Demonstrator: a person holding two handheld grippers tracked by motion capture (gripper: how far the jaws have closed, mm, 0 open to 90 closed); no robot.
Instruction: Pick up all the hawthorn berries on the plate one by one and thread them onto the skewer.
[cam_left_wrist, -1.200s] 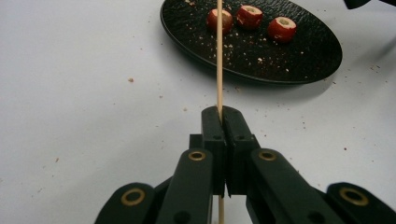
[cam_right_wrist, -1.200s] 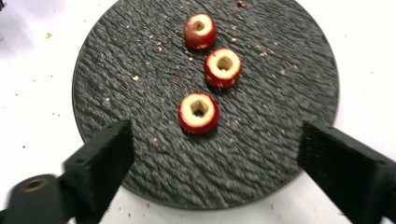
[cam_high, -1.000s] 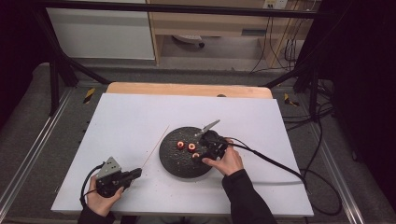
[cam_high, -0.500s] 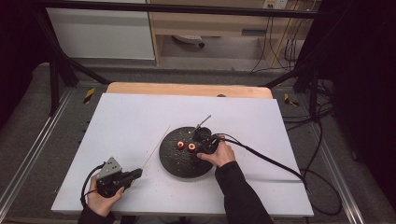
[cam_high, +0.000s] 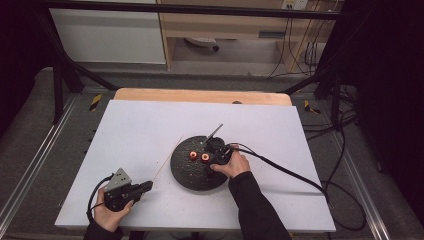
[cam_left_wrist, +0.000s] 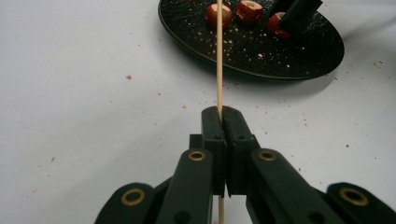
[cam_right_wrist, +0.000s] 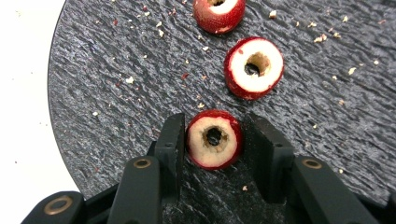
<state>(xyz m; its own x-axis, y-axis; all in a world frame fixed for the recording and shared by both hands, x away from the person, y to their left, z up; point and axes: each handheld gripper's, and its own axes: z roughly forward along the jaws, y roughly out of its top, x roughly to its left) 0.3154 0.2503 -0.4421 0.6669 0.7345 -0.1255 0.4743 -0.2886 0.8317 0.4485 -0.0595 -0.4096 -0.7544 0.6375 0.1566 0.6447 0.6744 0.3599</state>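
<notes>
A black round plate (cam_high: 187, 182) holds three cored red fruit pieces. Two of them (cam_high: 193, 156) (cam_high: 205, 157) lie side by side on its far half. My right gripper (cam_right_wrist: 215, 125) points down at the plate, and its jaws have just been closing on the third fruit piece (cam_right_wrist: 214, 138), both pads now against its sides. The other two pieces (cam_right_wrist: 253, 67) (cam_right_wrist: 219, 14) lie just beyond it. My left gripper (cam_left_wrist: 222, 114) rests near the table's front left, shut on a thin wooden skewer (cam_left_wrist: 219, 56) that points toward the plate (cam_left_wrist: 261, 60).
The white table top (cam_high: 130, 130) has crumbs scattered around the plate. A black cable (cam_high: 285, 172) trails from the right gripper to the table's right edge. A wooden strip (cam_high: 200, 95) runs along the far edge.
My right gripper has shifted a little left across the plate and settled over the third fruit piece, its jaws drawing in. The left gripper and skewer have stayed put.
</notes>
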